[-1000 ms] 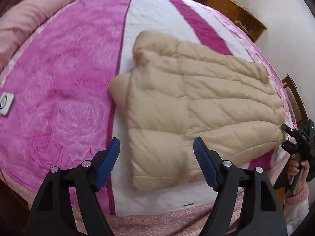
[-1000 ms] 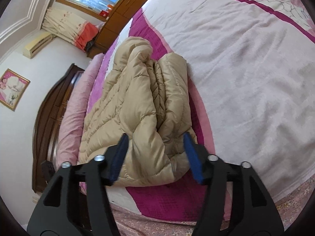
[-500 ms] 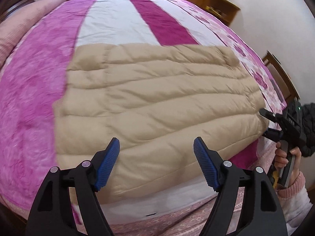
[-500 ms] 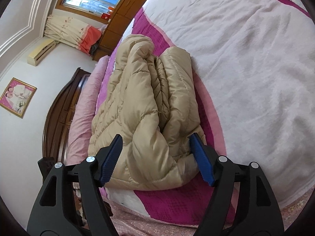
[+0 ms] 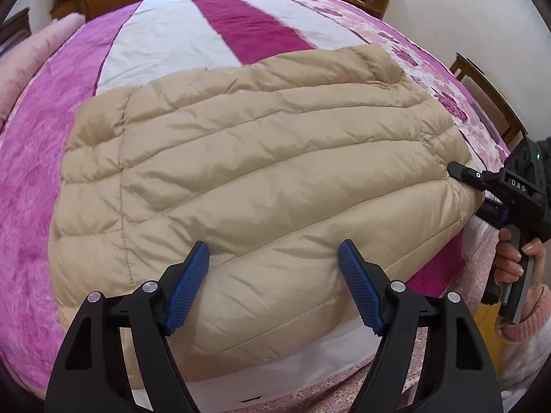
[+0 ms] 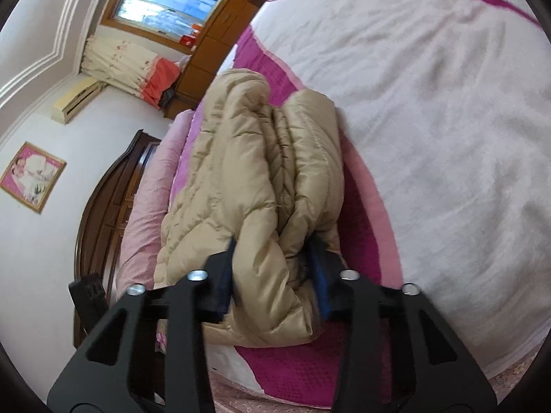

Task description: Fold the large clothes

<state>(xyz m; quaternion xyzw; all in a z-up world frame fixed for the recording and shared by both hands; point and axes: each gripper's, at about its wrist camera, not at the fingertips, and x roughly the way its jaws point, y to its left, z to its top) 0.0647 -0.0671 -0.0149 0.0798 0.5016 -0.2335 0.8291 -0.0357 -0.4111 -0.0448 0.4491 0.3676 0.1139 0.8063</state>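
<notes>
Two grippers: right gripper (image 6: 272,275) has just clenched its fingers on the jacket (image 5: 248,186) end, half a second ago still spread; left gripper (image 5: 273,285) released, hovering over the near hem
Jacket: folded flat on the bed (image 5: 162,38); fold can start
Room: near bed edge close; far side free
</notes>
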